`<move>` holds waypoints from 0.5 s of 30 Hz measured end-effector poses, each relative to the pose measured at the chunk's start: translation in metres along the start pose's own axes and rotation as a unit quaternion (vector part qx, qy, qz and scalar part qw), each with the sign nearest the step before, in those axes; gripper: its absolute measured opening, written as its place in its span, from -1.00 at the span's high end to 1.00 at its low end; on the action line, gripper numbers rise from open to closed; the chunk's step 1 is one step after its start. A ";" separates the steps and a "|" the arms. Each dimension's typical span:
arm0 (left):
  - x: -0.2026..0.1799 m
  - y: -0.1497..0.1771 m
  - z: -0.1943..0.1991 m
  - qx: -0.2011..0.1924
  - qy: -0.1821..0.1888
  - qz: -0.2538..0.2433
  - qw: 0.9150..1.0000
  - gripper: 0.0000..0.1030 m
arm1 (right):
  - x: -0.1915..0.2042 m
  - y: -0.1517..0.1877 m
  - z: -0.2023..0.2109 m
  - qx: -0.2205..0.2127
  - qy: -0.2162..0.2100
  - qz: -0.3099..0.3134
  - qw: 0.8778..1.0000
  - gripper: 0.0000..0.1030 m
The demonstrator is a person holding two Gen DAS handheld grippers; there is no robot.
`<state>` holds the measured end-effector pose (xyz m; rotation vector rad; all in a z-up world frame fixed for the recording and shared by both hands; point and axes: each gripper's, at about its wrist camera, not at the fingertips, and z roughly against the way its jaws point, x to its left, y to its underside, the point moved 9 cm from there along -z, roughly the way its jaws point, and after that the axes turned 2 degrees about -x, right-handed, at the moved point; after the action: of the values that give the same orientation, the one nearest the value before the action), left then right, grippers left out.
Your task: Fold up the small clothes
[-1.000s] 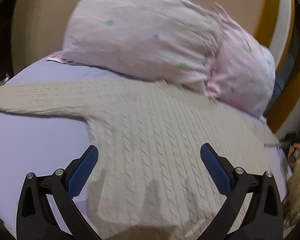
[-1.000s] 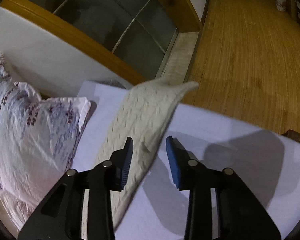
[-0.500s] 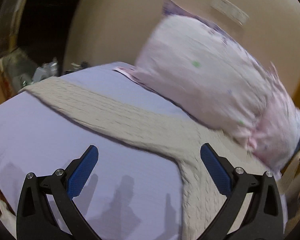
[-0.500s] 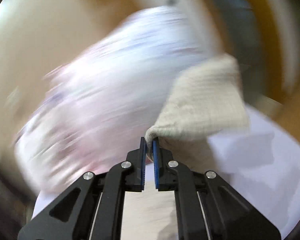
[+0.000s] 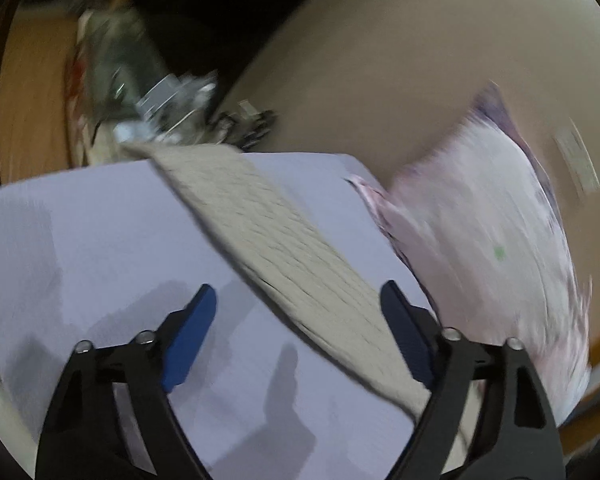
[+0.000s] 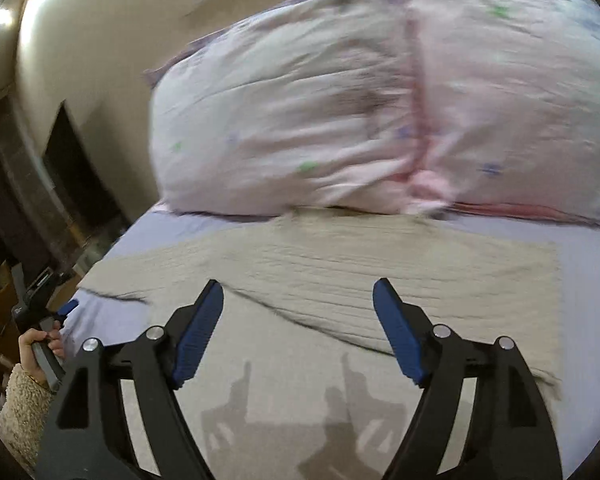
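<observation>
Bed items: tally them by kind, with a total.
Cream knit sweater: 1
Pink pillow: 1
Lilac sheet: 1
Open grippers above: 2, left gripper and right gripper
Total: 5

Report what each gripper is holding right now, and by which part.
Nothing is held. The left gripper and right gripper are both open above the beige knit sweater, which lies on the bed sheet.

Sweater (image 6: 340, 280): beige cable-knit cloth, ribbed, matt. Bedsheet (image 5: 100, 232): smooth lavender cloth, matt. Pillow (image 6: 380, 100): thin pink printed cloth, creased. Left gripper (image 5: 300, 320) and right gripper (image 6: 298, 314): matt black plastic arms, blue ridged pads (image 6: 198, 336), shiny metal rivets. Headboard (image 5: 380, 60): smooth beige, slight sheen.
</observation>
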<state>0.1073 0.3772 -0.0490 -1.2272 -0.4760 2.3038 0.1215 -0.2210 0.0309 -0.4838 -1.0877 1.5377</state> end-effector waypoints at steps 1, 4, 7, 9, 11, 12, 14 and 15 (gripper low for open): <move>0.006 -0.002 -0.004 0.004 0.002 0.017 1.000 -0.54 | -0.016 -0.004 -0.001 -0.001 0.012 -0.011 1.000 -0.51; 0.020 -0.018 -0.012 -0.003 -0.008 0.040 0.999 -0.32 | -0.060 -0.010 -0.004 -0.007 0.037 -0.047 0.998 -0.55; 0.027 -0.030 -0.023 0.004 -0.019 0.052 0.998 -0.14 | -0.095 -0.006 0.000 -0.021 0.052 -0.090 0.994 -0.59; 0.029 -0.034 -0.032 0.009 -0.019 0.060 0.998 0.24 | -0.108 -0.003 0.006 -0.025 0.060 -0.104 0.992 -0.59; 0.034 -0.035 -0.040 0.020 -0.023 0.069 0.997 0.76 | -0.120 0.000 0.011 -0.029 0.064 -0.118 0.991 -0.59; 0.038 -0.036 -0.045 0.027 -0.029 0.080 0.996 0.84 | -0.124 0.002 0.012 -0.030 0.065 -0.122 0.990 -0.59; 0.030 -0.039 -0.043 0.021 -0.025 0.080 0.996 0.87 | -0.132 0.005 0.017 -0.032 0.070 -0.127 0.989 -0.59; 0.012 -0.042 -0.037 0.008 -0.022 0.051 0.998 0.88 | -0.136 0.007 0.020 -0.034 0.073 -0.127 0.989 -0.59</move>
<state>0.1430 0.4216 -0.0549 -1.2220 -0.4185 2.4192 0.1405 -0.3538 0.0006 -0.4758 -1.0476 1.2268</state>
